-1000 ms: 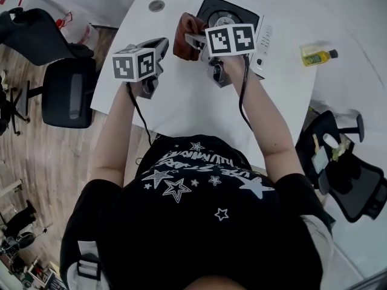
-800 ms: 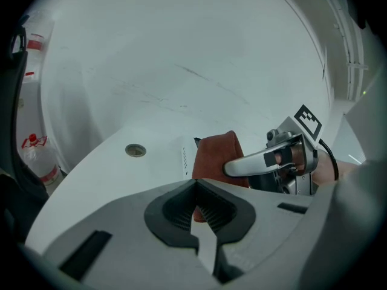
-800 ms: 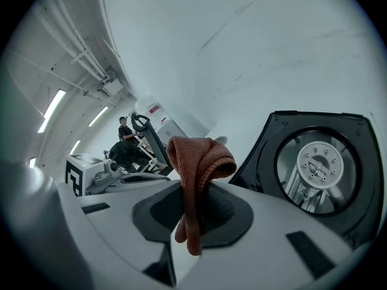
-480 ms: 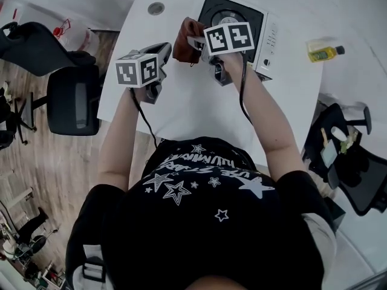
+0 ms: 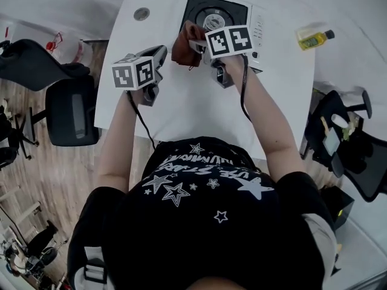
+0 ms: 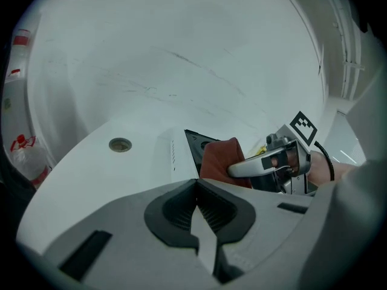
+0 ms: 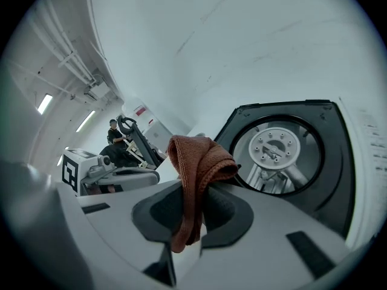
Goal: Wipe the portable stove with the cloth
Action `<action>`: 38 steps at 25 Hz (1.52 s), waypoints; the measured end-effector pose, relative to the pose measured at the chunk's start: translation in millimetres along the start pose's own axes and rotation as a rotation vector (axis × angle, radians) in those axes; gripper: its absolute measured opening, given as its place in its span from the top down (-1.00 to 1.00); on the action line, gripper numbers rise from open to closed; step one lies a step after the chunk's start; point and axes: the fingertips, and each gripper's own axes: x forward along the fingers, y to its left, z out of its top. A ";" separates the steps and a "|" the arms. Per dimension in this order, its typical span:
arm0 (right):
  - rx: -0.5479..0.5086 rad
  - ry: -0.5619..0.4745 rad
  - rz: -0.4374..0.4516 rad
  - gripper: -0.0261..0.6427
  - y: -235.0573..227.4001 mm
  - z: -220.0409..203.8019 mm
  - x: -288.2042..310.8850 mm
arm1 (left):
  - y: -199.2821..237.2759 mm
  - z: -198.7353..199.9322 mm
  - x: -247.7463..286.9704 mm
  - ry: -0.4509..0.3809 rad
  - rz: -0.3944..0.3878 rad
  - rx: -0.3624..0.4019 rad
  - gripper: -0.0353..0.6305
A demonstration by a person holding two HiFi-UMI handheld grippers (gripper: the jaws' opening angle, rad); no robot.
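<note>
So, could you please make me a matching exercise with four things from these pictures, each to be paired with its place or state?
Things:
1. cloth
2. left gripper
3. yellow bottle
4. portable stove

Places or states:
A. far to the right, apart from everything else
B. jaws together, nothing between them
C. pinched in the right gripper, folds hanging over its jaws
D. black top with a round burner in the middle

Pairs: 1-C, 2-B, 3-A, 4-D
</note>
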 end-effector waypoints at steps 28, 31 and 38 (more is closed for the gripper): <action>0.102 -0.080 -0.125 0.75 -87.7 -42.3 -111.0 | -99.5 -2.1 31.9 -0.009 -0.078 0.076 0.87; 0.115 -0.088 -0.134 0.75 -95.7 -46.2 -120.2 | -107.8 -4.8 33.5 -0.007 -0.084 0.080 0.87; 0.126 -0.095 -0.165 0.75 -112.5 -54.9 -142.6 | -123.4 -8.3 33.1 -0.009 -0.087 0.090 0.87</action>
